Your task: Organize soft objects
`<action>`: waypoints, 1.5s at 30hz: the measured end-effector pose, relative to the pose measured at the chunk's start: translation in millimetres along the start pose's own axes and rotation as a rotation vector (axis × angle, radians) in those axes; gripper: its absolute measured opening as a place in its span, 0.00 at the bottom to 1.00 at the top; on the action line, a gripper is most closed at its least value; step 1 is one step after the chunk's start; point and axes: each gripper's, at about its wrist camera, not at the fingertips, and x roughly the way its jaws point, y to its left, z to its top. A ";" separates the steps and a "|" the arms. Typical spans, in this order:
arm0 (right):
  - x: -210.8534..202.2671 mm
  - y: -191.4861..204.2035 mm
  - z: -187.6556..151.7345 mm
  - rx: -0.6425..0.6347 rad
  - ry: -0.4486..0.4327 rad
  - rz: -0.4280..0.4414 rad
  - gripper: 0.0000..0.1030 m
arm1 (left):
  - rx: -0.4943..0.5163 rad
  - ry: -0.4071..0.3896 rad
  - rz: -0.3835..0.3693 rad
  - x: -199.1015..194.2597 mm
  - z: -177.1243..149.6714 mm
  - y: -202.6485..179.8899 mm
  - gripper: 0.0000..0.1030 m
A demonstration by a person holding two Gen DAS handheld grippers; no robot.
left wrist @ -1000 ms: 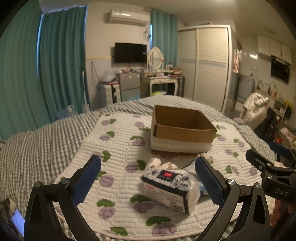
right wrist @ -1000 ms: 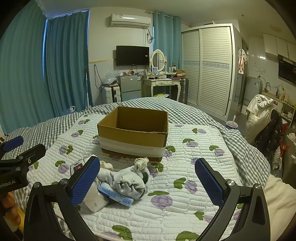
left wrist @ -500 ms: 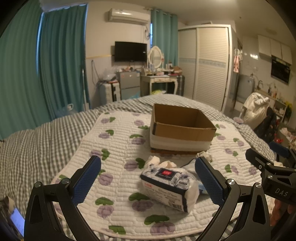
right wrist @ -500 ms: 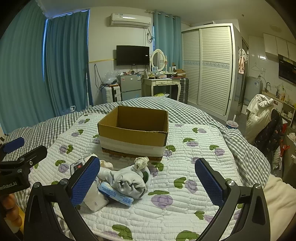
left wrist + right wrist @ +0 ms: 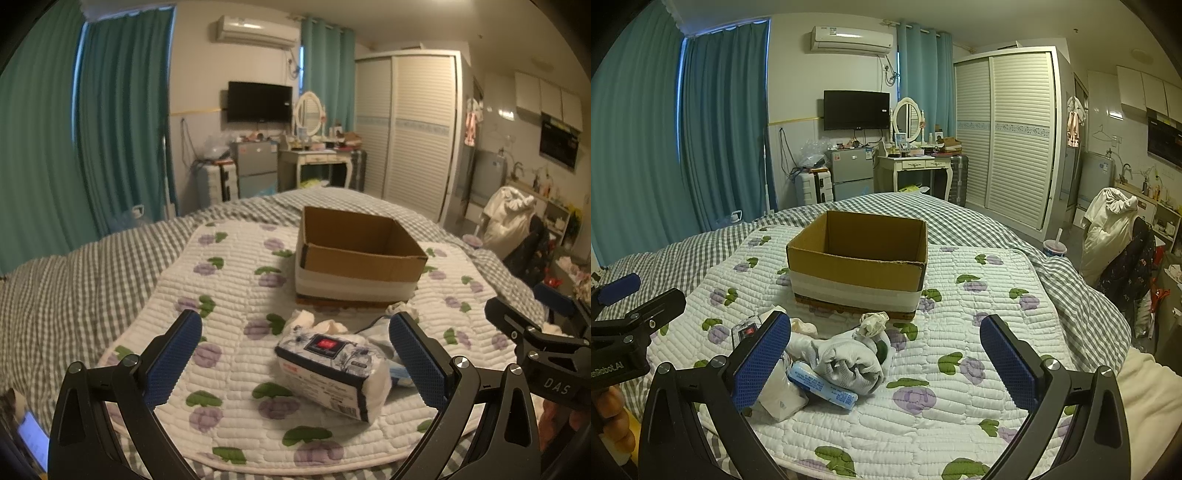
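Observation:
An open, empty cardboard box (image 5: pixel 358 258) stands on a quilted mat (image 5: pixel 229 295) with a purple flower print; it also shows in the right wrist view (image 5: pixel 858 264). In front of it lies a pile of soft things: a tissue pack (image 5: pixel 332 369), rolled grey-white socks (image 5: pixel 849 360), a small blue packet (image 5: pixel 822 386) and crumpled white cloths (image 5: pixel 873 321). My left gripper (image 5: pixel 295 358) is open, with the tissue pack lying between its fingers on the mat. My right gripper (image 5: pixel 886 360) is open and empty, near the socks.
The mat lies on a grey checked bedspread (image 5: pixel 74 280). Teal curtains (image 5: pixel 713 129) hang on the left. A wardrobe (image 5: pixel 1008 136), dressing table (image 5: pixel 916 166) and small fridge (image 5: pixel 849 173) stand beyond the bed. A chair with clothes (image 5: pixel 1115 236) is at right.
The left gripper has risen and drawn back a little, so the box and tissue pack sit slightly lower in its view. The right gripper has barely moved.

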 end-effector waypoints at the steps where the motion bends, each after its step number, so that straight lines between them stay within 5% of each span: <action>1: 0.2 0.0 0.0 0.000 0.000 0.000 1.00 | -0.001 -0.001 0.001 -0.8 0.3 -0.5 1.00; 12: -4.6 -7.3 -3.7 0.005 -0.008 -0.011 1.00 | -0.004 -0.015 -0.006 -0.9 -1.5 -14.2 1.00; 21: 20.3 -29.9 -21.3 0.049 0.060 -0.022 1.00 | -0.026 0.162 -0.020 53.8 -36.4 -43.3 1.00; 28: 47.9 -35.1 -36.0 0.058 0.129 -0.012 1.00 | -0.042 0.217 0.007 85.5 -51.6 -52.2 0.98; 37: 69.2 -22.9 -44.0 0.025 0.186 -0.008 1.00 | -0.044 0.240 -0.102 87.3 -55.8 -30.3 0.58; 45: 83.6 7.3 -44.7 -0.015 0.228 0.046 1.00 | -0.053 0.241 -0.161 65.7 -53.3 0.9 0.45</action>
